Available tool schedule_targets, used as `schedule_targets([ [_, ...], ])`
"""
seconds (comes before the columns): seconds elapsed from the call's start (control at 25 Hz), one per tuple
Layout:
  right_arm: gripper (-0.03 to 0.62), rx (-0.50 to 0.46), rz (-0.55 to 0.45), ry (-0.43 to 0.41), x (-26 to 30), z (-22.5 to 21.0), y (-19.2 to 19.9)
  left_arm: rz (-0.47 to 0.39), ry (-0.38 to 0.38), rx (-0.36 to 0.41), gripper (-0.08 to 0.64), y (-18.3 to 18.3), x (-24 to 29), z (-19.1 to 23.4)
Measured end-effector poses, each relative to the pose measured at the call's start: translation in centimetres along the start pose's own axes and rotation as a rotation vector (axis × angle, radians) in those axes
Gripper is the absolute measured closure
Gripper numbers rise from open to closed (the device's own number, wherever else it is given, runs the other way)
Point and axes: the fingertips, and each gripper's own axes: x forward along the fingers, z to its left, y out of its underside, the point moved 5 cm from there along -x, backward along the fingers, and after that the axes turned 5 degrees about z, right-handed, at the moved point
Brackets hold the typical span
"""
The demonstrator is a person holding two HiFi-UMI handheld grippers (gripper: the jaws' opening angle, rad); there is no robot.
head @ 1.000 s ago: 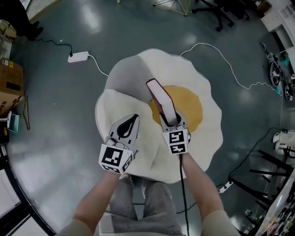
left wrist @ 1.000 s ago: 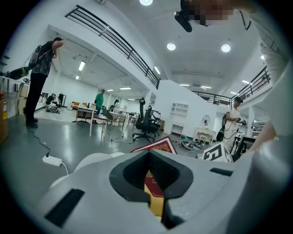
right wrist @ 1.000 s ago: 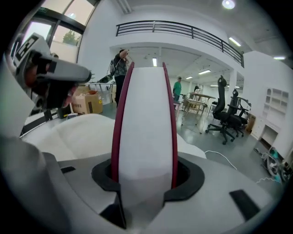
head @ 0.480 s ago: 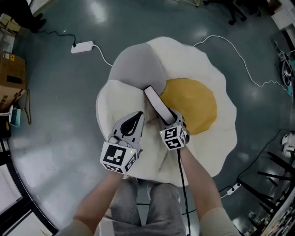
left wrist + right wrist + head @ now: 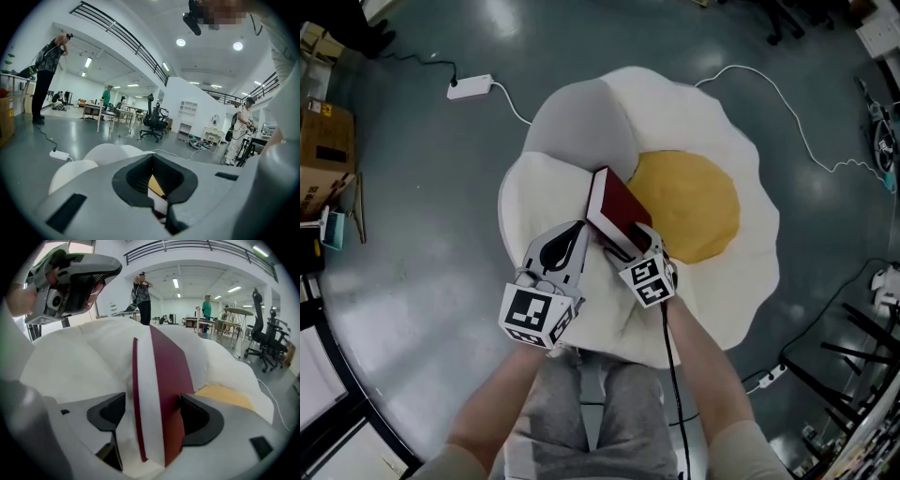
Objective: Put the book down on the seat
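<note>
right claw (image 5: pixel 151 416): jaws just opening | book (image 5: pixel 161 366): between them; touching seat (image 5: pixel 79 362)

Head view steeply above the seat (image 5: pixel 523 202); gripper views close, level, same seat.

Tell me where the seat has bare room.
Free: the yellow cushion right of the book and the grey patch beyond it. Crowded: the white near part, with the left gripper beside the right gripper, whose jaws have just been opening around the book.

Lit brightly by ceiling lights (image 5: pixel 181 42); glaring off the floor (image 5: pixel 499 21) at eleven o'clock. Bowed and dark-cornered in gripper views, blurred close up.
</note>
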Motion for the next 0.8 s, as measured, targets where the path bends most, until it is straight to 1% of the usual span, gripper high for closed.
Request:
schedule_targets([
  [0.16, 0.244, 0.009, 0.013, 0.005, -2.7, 1.0, -0.8, 0.012, -0.007, -0.001, 0.557, -1.5, -1.6, -0.9],
  [0.32, 0.244, 0.085, -0.010, 0.041, -7.2, 0.7, -2.2, 0.010, -0.008, 0.005, 0.557, -4.5, -3.5, -2.4],
  [0.48, 0.244, 0.148, -0.055, 0.087, -13.8, 0.4, -4.8, 0.002, -0.005, 0.012, 0.557, -8.8, -6.1, -4.2],
  [0.64, 0.244, 0.198, -0.131, 0.146, -21.7, 0.0, -8.7, -0.012, 0.007, 0.035, 0.557, -13.9, -8.8, -6.3],
  [0.8, 0.245, 0.234, -0.222, 0.183, -29.2, 0.2, -12.9, -0.035, 0.012, 0.052, 0.557, -19.1, -11.7, -8.4],
])
